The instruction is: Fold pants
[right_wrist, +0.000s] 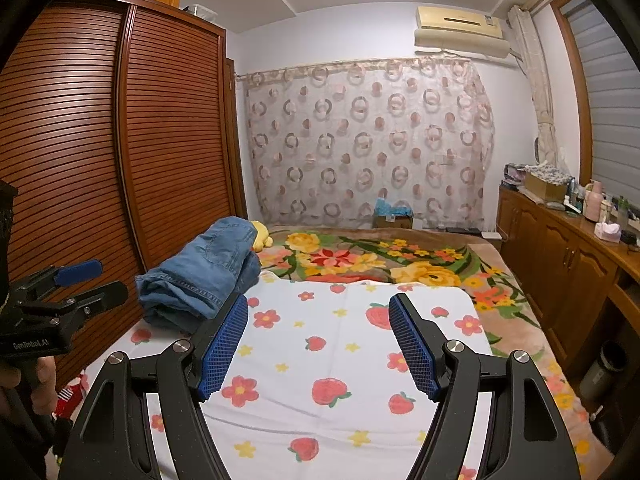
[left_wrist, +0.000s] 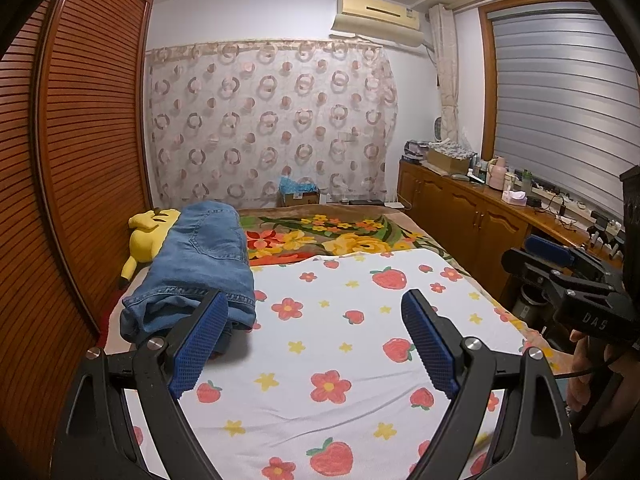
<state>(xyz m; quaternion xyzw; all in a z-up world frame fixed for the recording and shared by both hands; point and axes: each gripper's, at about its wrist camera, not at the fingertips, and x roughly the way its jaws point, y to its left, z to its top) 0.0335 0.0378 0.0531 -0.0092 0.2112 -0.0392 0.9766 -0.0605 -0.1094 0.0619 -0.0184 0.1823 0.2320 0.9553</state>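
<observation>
Blue denim pants (left_wrist: 200, 268) lie folded in a thick bundle at the left side of the bed, on the edge of a white sheet with strawberries and flowers (left_wrist: 340, 360). They also show in the right wrist view (right_wrist: 204, 272). My left gripper (left_wrist: 316, 300) is open and empty, held above the sheet just right of the pants. My right gripper (right_wrist: 318, 304) is open and empty, above the sheet to the right of the pants. The right gripper also shows at the right edge of the left wrist view (left_wrist: 560, 268), and the left gripper at the left edge of the right wrist view (right_wrist: 76, 284).
A yellow plush toy (left_wrist: 150, 232) lies behind the pants by the brown slatted wardrobe (left_wrist: 80, 160). A floral blanket (left_wrist: 340, 240) covers the far bed. A wooden cabinet (left_wrist: 480, 216) with clutter runs along the right. A cardboard box (left_wrist: 300, 196) stands by the curtain.
</observation>
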